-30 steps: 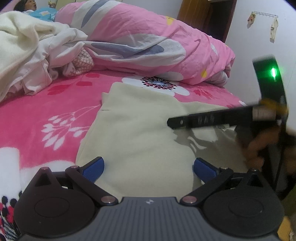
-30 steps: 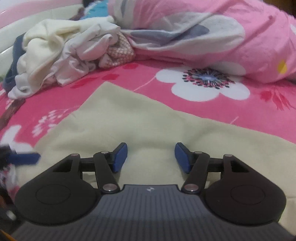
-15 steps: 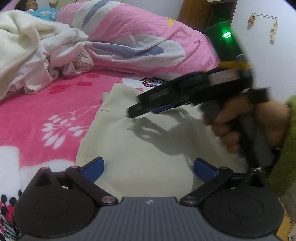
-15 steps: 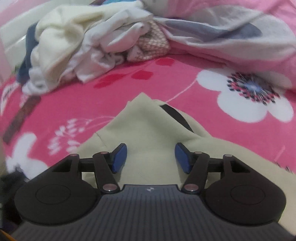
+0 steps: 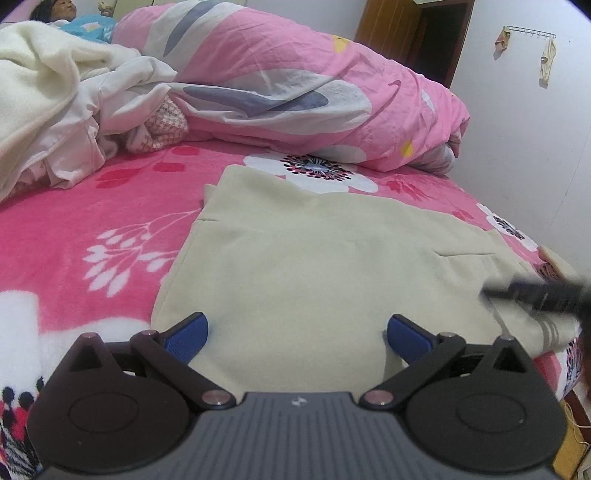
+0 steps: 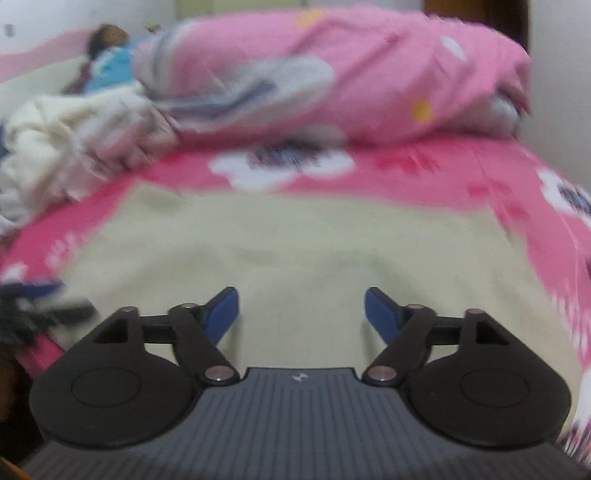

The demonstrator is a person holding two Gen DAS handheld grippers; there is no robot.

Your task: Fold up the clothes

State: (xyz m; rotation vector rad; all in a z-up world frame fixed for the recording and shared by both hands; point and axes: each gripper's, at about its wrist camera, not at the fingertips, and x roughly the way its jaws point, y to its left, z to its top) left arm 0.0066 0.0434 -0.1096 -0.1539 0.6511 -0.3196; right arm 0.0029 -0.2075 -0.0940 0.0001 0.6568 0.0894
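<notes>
A pale cream garment [image 5: 314, 258] lies flat and folded on the pink flowered bedspread [image 5: 92, 229]. My left gripper [image 5: 297, 334] hovers open over its near edge, nothing between the blue pads. The right gripper [image 6: 301, 314] is over the same cream garment [image 6: 295, 251] near its right side; its jaws are opening and nothing is between them. In the left wrist view the right gripper's black finger [image 5: 535, 291] shows blurred at the right edge, low over the garment's corner.
A heap of white and cream clothes [image 5: 66, 110] lies at the back left. A rolled pink duvet [image 5: 295, 88] runs along the back. A doll [image 5: 66, 14] lies beyond it. The bed's right edge meets a white wall [image 5: 535, 129].
The right gripper swept back from the garment's far left part to its right side and its jaws widened. The garment's raised far corner now lies flat. The left gripper stayed put.
</notes>
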